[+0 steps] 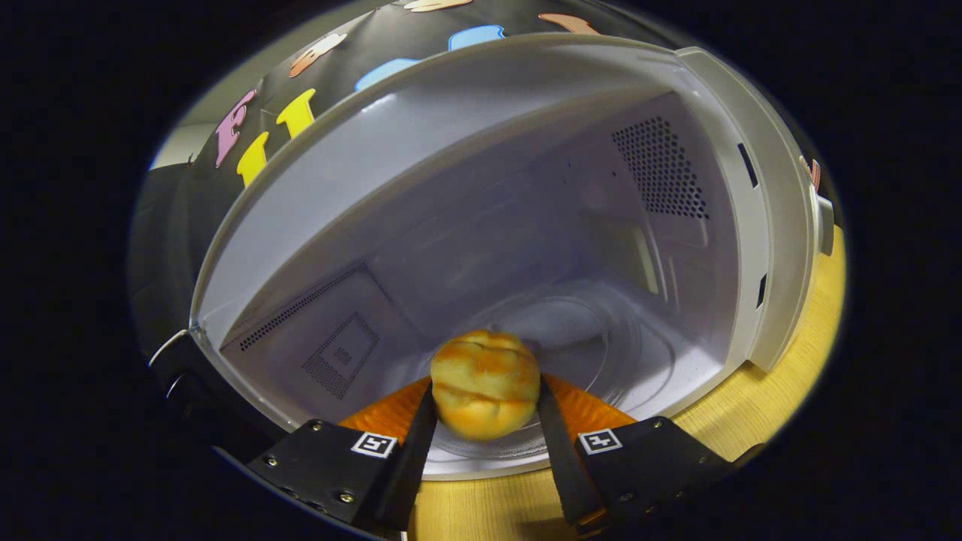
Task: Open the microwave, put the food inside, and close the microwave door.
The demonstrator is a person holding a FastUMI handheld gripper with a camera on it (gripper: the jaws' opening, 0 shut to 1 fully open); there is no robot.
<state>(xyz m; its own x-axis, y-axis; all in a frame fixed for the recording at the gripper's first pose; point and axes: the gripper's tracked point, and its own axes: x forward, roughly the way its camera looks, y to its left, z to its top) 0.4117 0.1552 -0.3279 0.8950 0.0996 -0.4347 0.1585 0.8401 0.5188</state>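
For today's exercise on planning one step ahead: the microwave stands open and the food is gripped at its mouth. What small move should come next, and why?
Probably ease forward and lower. The hand-held gripper is shut on the bread roll at the front sill of the open microwave, with the glass turntable just beyond; releasing there would likely set the roll down well inside.

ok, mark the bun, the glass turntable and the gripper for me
bun point(485, 383): gripper view, middle of its crust, pressed between both fingers.
glass turntable point(639, 353): gripper view, bare rim beyond the bun.
gripper point(485, 409): gripper view, midway between fingertips, shut on the bun.
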